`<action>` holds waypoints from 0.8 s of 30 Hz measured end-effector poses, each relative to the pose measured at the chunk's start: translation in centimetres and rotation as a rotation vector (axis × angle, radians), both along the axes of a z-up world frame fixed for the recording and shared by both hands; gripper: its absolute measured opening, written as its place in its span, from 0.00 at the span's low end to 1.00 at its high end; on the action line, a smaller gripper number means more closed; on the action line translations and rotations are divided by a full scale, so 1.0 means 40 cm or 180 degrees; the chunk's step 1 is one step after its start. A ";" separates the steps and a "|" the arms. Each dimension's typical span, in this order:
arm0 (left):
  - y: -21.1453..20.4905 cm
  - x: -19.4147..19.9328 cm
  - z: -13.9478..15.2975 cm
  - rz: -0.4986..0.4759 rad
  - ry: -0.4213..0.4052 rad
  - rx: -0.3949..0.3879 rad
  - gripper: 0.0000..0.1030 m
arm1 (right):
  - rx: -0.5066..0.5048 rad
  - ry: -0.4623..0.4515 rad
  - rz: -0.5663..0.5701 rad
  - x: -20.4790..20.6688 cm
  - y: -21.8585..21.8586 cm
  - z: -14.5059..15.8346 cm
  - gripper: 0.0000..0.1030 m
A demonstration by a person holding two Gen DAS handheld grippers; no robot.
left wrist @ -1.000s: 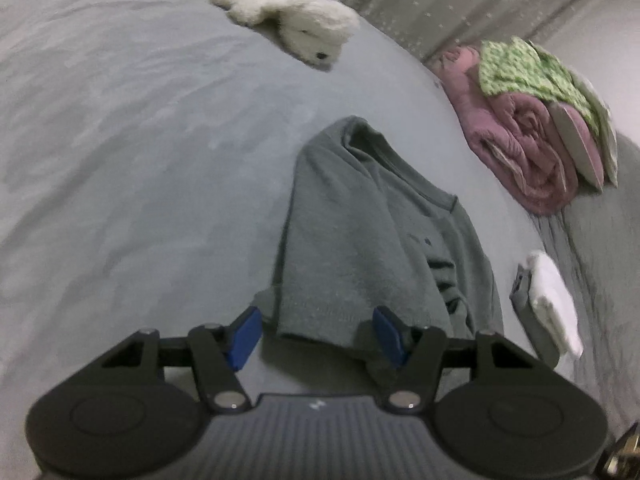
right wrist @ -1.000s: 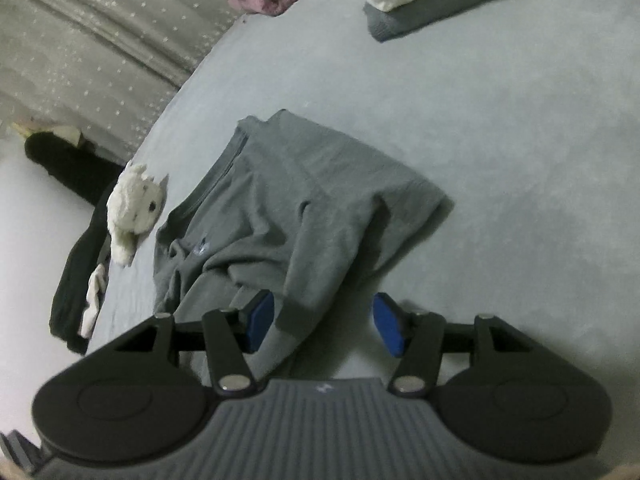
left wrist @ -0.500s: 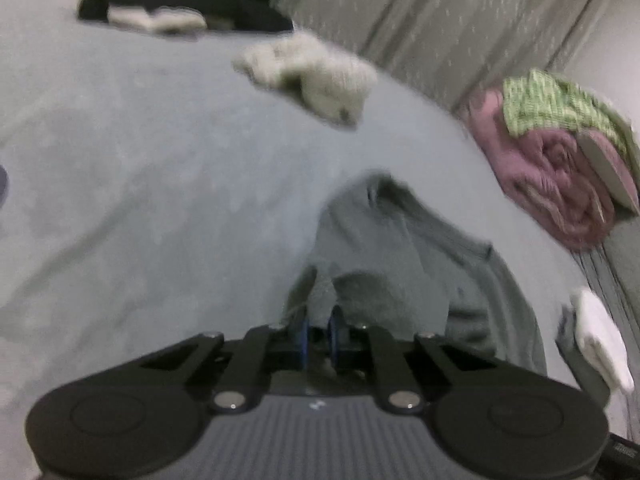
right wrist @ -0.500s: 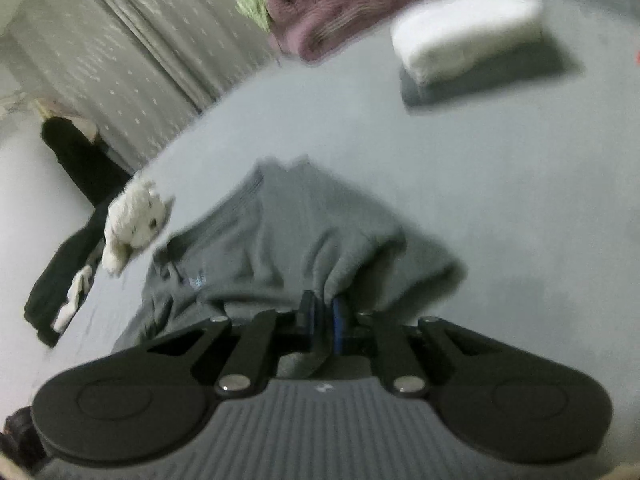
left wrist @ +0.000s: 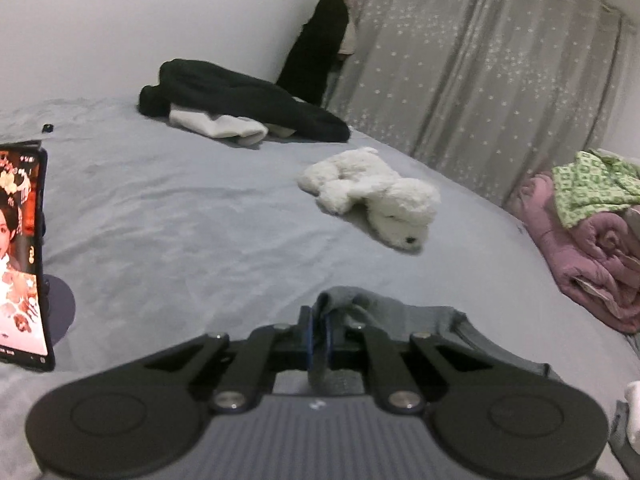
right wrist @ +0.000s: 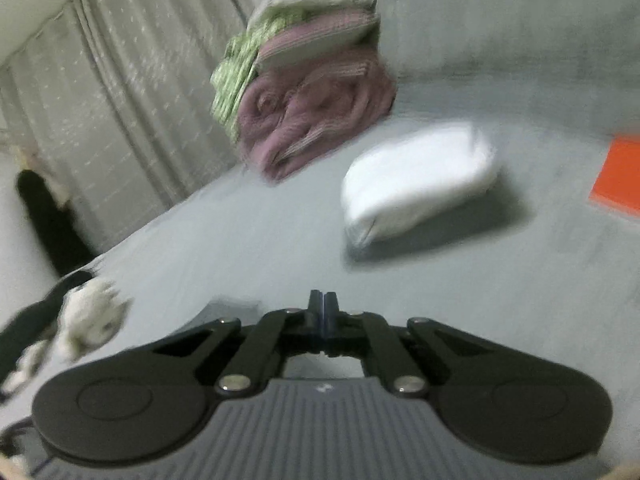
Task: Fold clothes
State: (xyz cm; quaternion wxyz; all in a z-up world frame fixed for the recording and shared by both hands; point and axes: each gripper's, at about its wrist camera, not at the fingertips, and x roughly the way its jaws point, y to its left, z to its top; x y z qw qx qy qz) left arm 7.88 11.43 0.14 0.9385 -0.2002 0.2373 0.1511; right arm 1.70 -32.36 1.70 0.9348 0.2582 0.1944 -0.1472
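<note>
Your left gripper [left wrist: 317, 334] jaws pinch the grey shirt [left wrist: 400, 312]; right gripper [right wrist: 323, 314] jaws pressed together, contents unclear; bare bed [left wrist: 180, 232] at eleven o'clock.

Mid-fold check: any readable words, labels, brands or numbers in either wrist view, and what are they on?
None can be read.
Phone, standing at the left on the bed: its lit screen shows small characters near the top, too small and blurred to read.
Left gripper body: a small pale mark, not legible.
Right gripper body: the same kind of mark, blurred.
Orange object: no text visible.
</note>
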 end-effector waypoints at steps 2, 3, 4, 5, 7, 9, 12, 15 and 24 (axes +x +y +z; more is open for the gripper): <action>0.006 0.017 -0.008 0.0029 0.0065 0.0027 0.06 | 0.0098 0.0105 0.0045 0.013 -0.025 -0.012 0.01; 0.010 0.023 -0.012 0.0025 0.0116 0.0007 0.06 | 0.0147 0.0158 0.0067 0.019 -0.037 -0.018 0.01; 0.013 0.030 -0.017 0.0021 0.0167 -0.0013 0.06 | 0.0196 0.0211 0.0090 0.025 -0.050 -0.024 0.01; 0.016 0.035 -0.022 0.0017 0.0219 -0.0036 0.09 | 0.0253 0.0286 0.0139 0.027 -0.050 -0.034 0.06; 0.019 0.037 -0.033 -0.0017 0.0330 -0.0129 0.23 | 0.0369 0.0437 0.0239 0.031 -0.050 -0.055 0.10; 0.017 0.032 -0.036 -0.0086 0.0370 -0.0214 0.44 | 0.0431 0.0537 0.0335 0.031 -0.047 -0.066 0.11; 0.004 0.023 -0.040 -0.0211 0.0419 -0.0228 0.57 | 0.0442 0.0590 0.0468 0.021 -0.035 -0.063 0.27; -0.014 0.007 -0.045 -0.0334 0.0502 -0.0186 0.62 | 0.0451 0.0614 0.0588 0.005 -0.015 -0.055 0.52; -0.057 -0.046 -0.066 -0.0817 0.0786 -0.0224 0.65 | 0.0569 0.0748 0.0980 -0.035 0.050 -0.041 0.52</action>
